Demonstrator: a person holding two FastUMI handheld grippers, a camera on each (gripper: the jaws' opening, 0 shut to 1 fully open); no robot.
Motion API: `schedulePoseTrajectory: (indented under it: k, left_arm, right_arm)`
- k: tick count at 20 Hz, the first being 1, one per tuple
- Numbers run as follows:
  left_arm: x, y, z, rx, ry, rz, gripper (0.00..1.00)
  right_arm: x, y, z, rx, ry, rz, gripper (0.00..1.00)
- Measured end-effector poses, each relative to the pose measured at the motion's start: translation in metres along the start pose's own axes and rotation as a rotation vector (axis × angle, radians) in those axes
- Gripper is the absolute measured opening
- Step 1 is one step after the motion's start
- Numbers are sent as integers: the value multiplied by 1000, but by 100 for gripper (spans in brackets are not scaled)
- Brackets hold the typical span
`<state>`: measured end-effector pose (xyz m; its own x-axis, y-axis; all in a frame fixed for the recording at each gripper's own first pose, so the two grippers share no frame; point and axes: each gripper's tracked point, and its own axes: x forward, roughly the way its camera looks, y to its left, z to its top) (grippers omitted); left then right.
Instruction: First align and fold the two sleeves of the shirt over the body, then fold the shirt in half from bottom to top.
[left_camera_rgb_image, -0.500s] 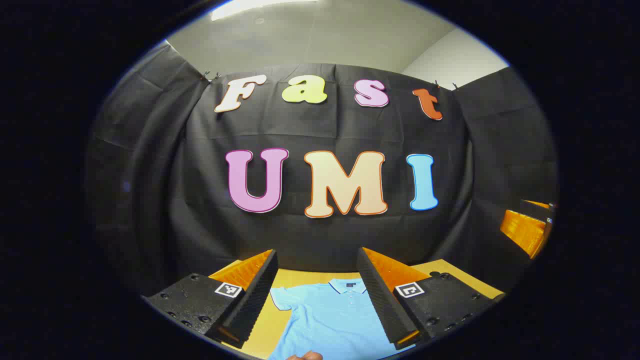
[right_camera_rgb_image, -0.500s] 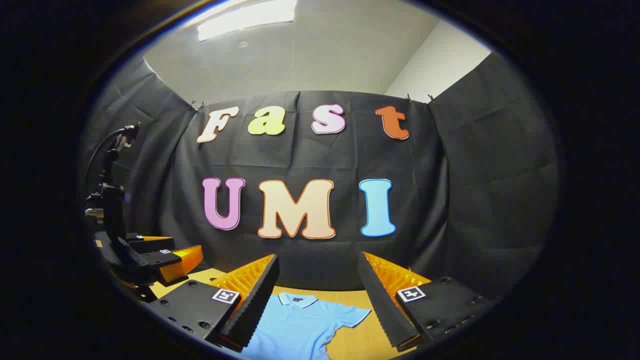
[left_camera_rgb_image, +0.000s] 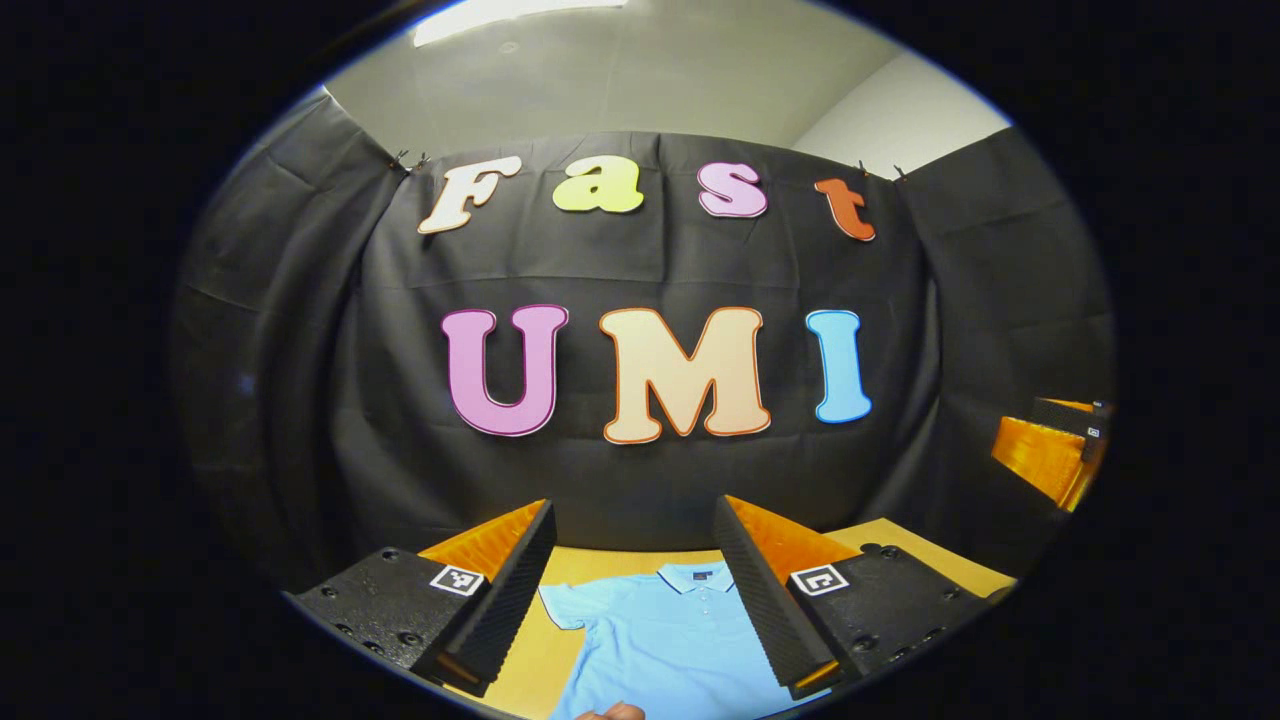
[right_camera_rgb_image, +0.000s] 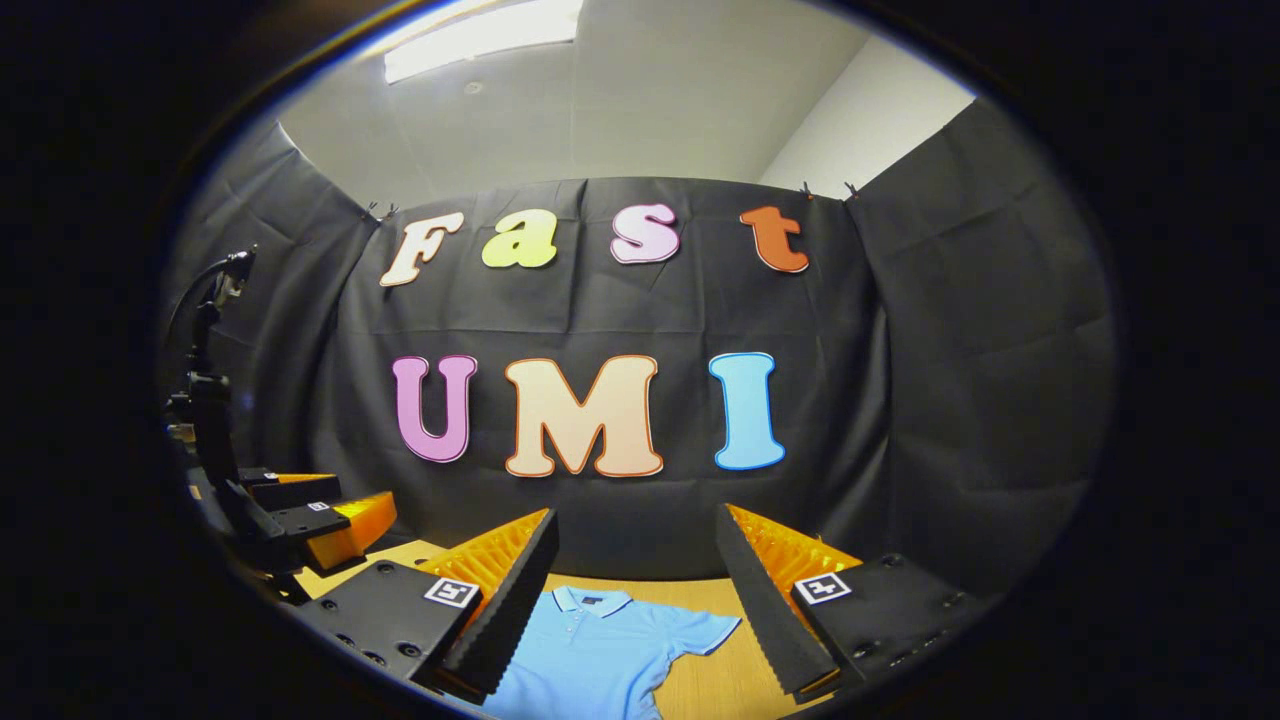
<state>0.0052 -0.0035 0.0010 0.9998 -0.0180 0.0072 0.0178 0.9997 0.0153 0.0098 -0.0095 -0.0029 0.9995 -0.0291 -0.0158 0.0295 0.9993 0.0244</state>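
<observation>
A light blue polo shirt (left_camera_rgb_image: 660, 640) lies flat on a wooden table (left_camera_rgb_image: 580, 565), collar toward the booth wall, both short sleeves spread out. In the left gripper view my left gripper (left_camera_rgb_image: 635, 600) hangs open above the shirt's collar and left sleeve, nothing between its fingers. The right gripper view shows the same shirt (right_camera_rgb_image: 590, 650) with its right sleeve (right_camera_rgb_image: 705, 630) out to the side; my right gripper (right_camera_rgb_image: 635, 610) is open above it. The left gripper (right_camera_rgb_image: 310, 515) shows far left in the right gripper view, the right gripper (left_camera_rgb_image: 1050, 450) far right in the left gripper view.
The table (right_camera_rgb_image: 720, 680) runs back to the black cloth wall (left_camera_rgb_image: 640, 480). A dark stand with a cable (right_camera_rgb_image: 205, 390) rises at the far left of the right gripper view. A fingertip (left_camera_rgb_image: 610, 712) peeks in at the bottom edge of the left gripper view.
Both views have shifted slightly; the shirt sits a little lower and more centred in the left gripper view. Both grippers stay open.
</observation>
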Motion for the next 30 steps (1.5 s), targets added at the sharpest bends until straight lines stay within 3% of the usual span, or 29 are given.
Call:
schedulePoseTrajectory:
  k: [9,15,21,30]
  left_arm:
    - [7,12,-6,-15,9,14,94]
    - [22,25,-18,-36,24,2,95]
    - [51,45,-37,-36,53,7,95]
    - [89,70,-72,-22,110,0,95]
  right_arm:
    - [16,-5,-17,4,28,-31,98]
    - [68,-28,-57,-34,68,-98,98]
    - [127,-59,-145,-58,212,-179,98]
    - [200,-95,-280,6,452,-280,99]
